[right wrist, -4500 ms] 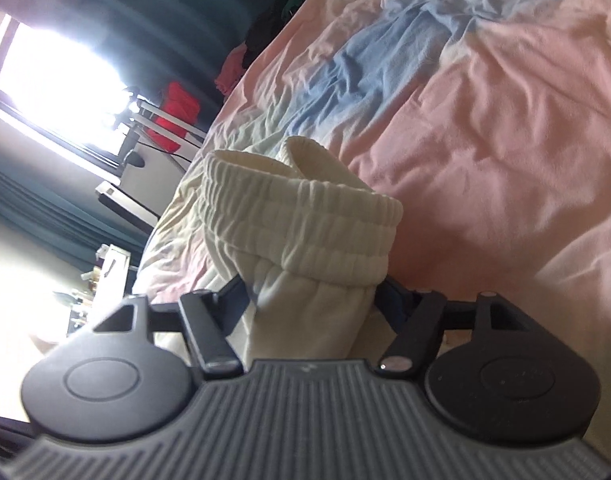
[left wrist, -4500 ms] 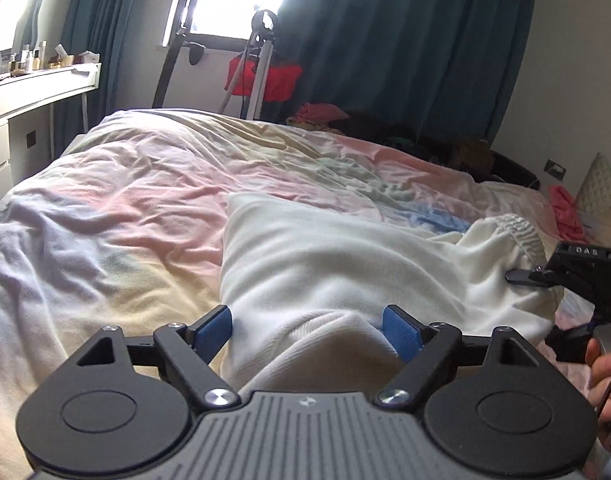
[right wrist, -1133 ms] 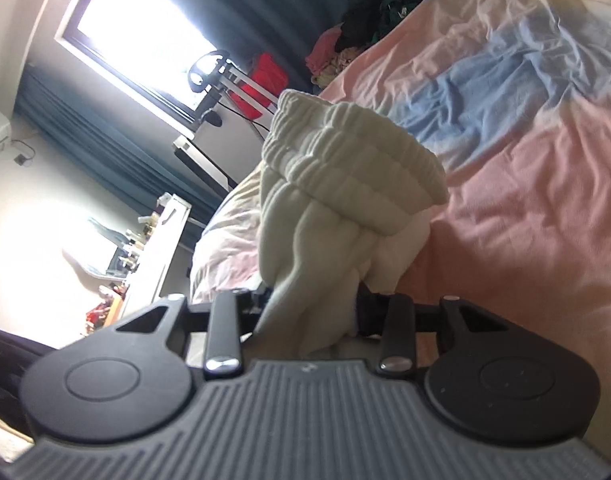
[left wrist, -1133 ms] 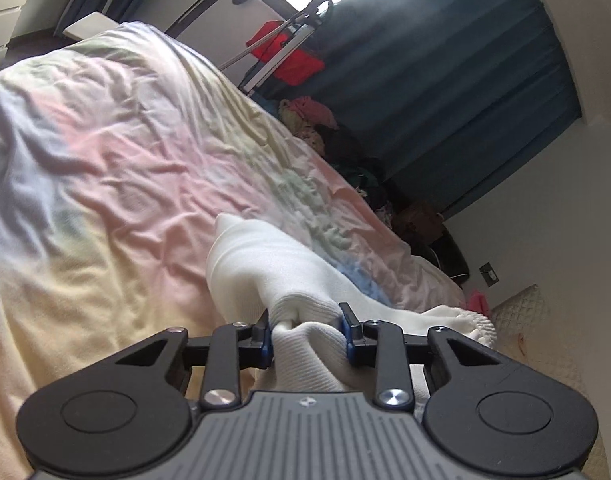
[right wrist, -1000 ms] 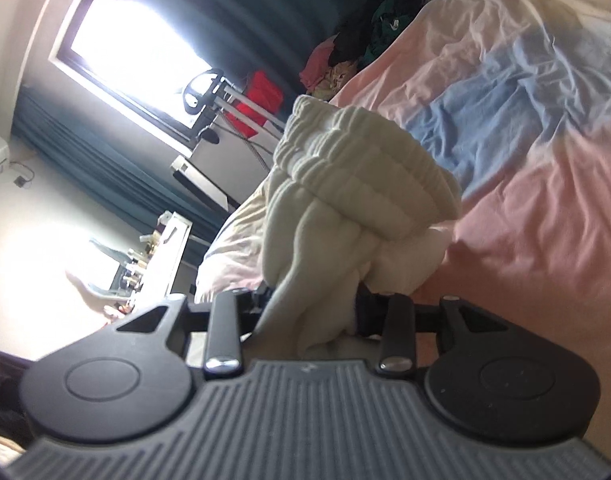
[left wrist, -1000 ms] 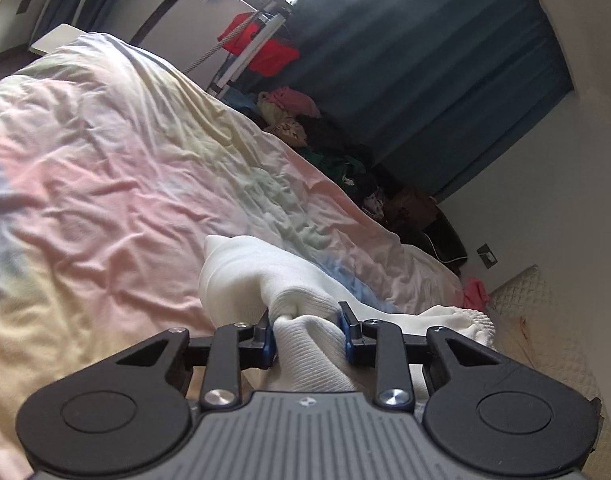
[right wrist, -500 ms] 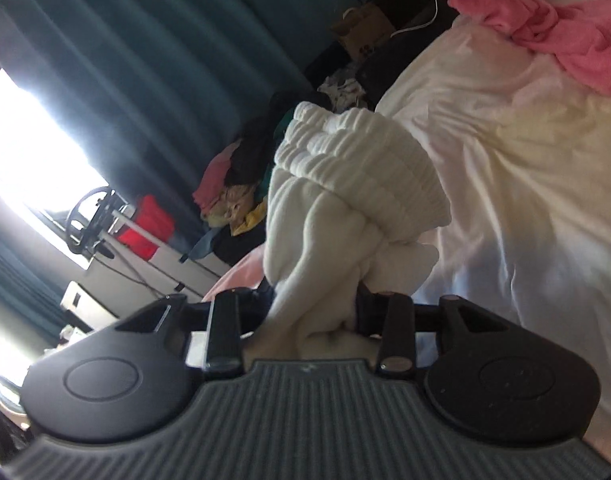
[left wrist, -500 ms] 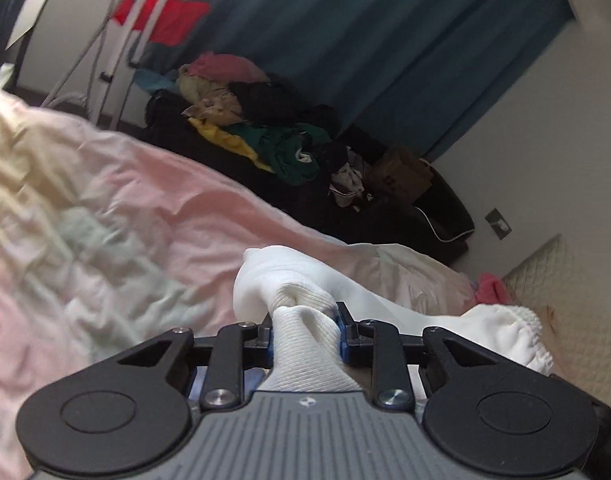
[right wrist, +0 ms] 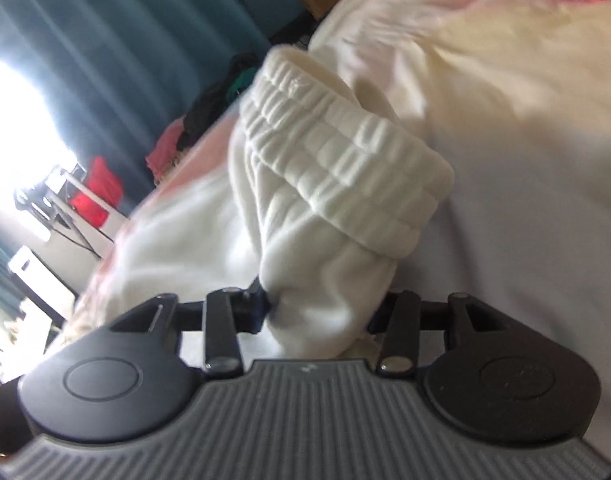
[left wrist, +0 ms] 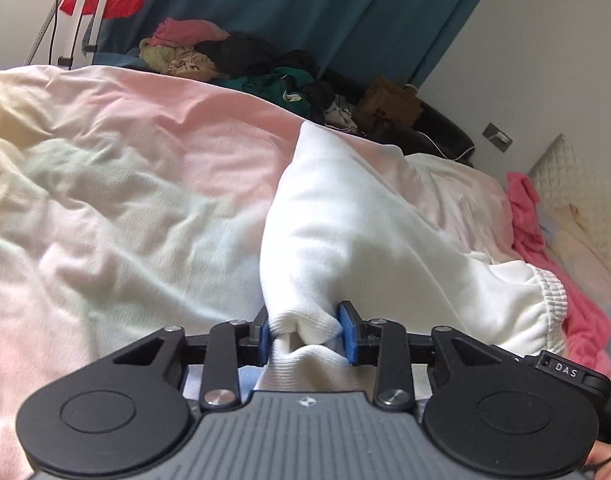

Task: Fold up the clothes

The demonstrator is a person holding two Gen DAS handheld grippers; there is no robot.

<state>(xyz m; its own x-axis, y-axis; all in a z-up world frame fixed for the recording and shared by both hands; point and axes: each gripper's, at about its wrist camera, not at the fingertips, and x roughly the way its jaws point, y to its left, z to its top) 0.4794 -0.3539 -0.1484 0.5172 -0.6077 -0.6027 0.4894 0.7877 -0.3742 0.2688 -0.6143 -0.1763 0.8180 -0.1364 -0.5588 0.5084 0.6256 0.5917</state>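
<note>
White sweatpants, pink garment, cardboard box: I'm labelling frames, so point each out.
White sweatpants (left wrist: 345, 216), left wrist view, folded body.
Pink garment (left wrist: 585, 320), left wrist view, lower folds.
Cardboard box (left wrist: 387, 100), left wrist view, front face.

Sweatpants (left wrist: 345, 216) on bed (left wrist: 125, 184), towel (left wrist: 545, 248) right.

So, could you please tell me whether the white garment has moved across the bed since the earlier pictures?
Yes. The white garment has been carried toward the bed's far edge, near the clothes pile by the curtain, and now lies beside the pink garment.
</note>
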